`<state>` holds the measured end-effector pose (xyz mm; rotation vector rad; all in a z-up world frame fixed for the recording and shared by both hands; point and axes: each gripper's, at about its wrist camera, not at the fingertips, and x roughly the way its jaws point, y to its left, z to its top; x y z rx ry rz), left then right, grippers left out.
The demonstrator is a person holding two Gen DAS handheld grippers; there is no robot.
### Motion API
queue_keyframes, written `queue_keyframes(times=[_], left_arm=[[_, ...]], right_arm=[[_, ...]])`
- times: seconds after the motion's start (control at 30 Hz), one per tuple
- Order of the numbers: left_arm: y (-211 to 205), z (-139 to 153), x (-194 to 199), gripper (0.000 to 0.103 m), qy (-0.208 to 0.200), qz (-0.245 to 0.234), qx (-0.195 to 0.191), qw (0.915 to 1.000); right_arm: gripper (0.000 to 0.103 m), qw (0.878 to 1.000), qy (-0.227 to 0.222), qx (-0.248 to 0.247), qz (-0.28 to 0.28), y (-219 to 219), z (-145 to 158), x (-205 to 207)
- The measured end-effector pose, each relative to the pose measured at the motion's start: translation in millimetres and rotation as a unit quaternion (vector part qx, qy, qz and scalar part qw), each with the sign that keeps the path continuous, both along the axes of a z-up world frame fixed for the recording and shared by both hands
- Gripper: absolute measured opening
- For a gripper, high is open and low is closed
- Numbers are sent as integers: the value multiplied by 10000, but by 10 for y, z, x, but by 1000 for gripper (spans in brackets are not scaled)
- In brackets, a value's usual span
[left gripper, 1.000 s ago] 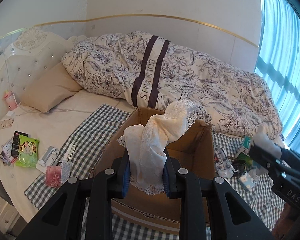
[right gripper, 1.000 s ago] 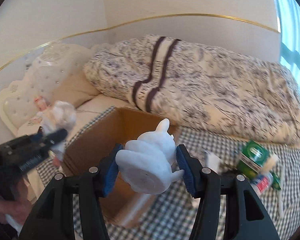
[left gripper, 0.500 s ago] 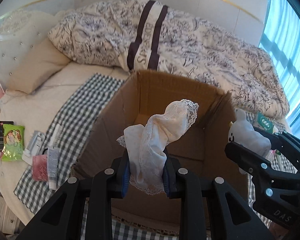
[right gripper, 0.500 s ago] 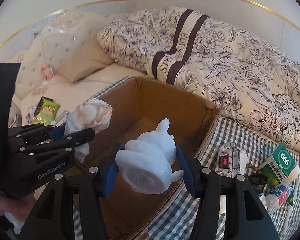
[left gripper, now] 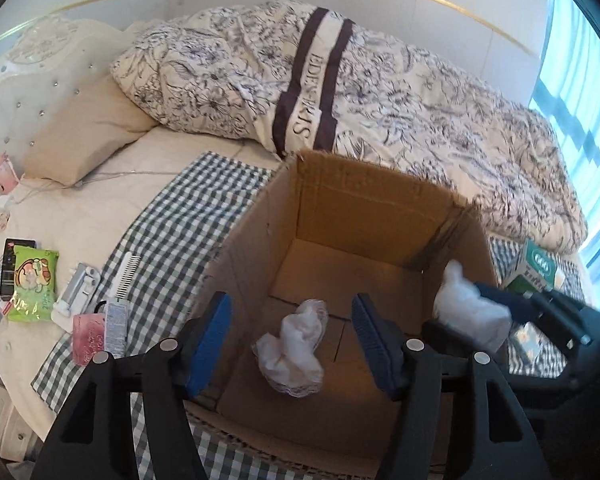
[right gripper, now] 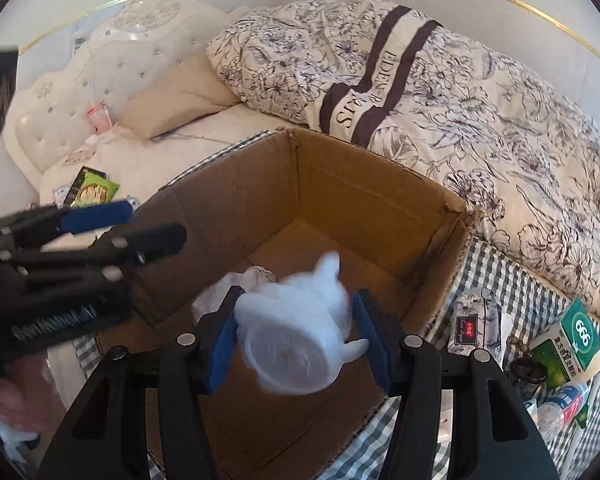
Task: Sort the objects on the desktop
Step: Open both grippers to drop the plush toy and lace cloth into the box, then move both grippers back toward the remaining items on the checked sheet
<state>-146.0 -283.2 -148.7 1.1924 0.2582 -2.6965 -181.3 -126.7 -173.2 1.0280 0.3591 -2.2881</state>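
Left wrist view, from left to right: a green snack packet (left gripper: 34, 282), a white comb (left gripper: 124, 276) and a pink packet (left gripper: 89, 338) lie at the left edge of the checked cloth (left gripper: 188, 216), as they did half a second ago. The left gripper (left gripper: 291, 340) now stands wide open with nothing between its blue pads (left gripper: 208, 342); half a second ago it was clamped on the lace cloth (left gripper: 294, 354). That cloth now shows between the spread fingers, down inside the cardboard box (left gripper: 356, 208), blurred, so whether it has reached the floor of the box cannot be told. At the right, the white figurine (left gripper: 466, 312) sits in the other tool's grip, over the box's right wall.

Right wrist view: the left gripper (right gripper: 156, 226) reaches over the box's left wall (right gripper: 236, 216), its fingers parted. The right gripper (right gripper: 296, 340) is closed on the white figurine (right gripper: 296, 336), base toward the camera, above the open box, lower into it than before. The lace cloth (right gripper: 236, 284) lies just behind it. A green carton (right gripper: 572, 340) and a small bottle (right gripper: 562, 400) rest on the checked cloth at the right.
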Motion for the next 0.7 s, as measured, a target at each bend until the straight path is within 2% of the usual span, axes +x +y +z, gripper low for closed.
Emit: queue_keyframes(times=[0.03,0.1,0.13,0.37,0.47,0.7], left_arm=[[-16,30,19,65,39,49,-5,10000],[-51,99,65,66,122,134,10,9998],[-71,134,88,66,158,169,25,9997],[-105,440,302,66,434,353,51,9984],[-27,602,418,66,576,358,37,9977],[267,968,709,69,891,213,25,9958]], right_arm=[[59,10000,7,-1,52,-14,1,21],[74,9999,30,-36,117,-30,26,58],[76,9999,80,-45,120,-29,52,84],[80,9980,573,-271,-62,189,442,319],[86,9963,746,-387,-202,356,625,433],[88,9917,989,-628,-522,775,1024,741]])
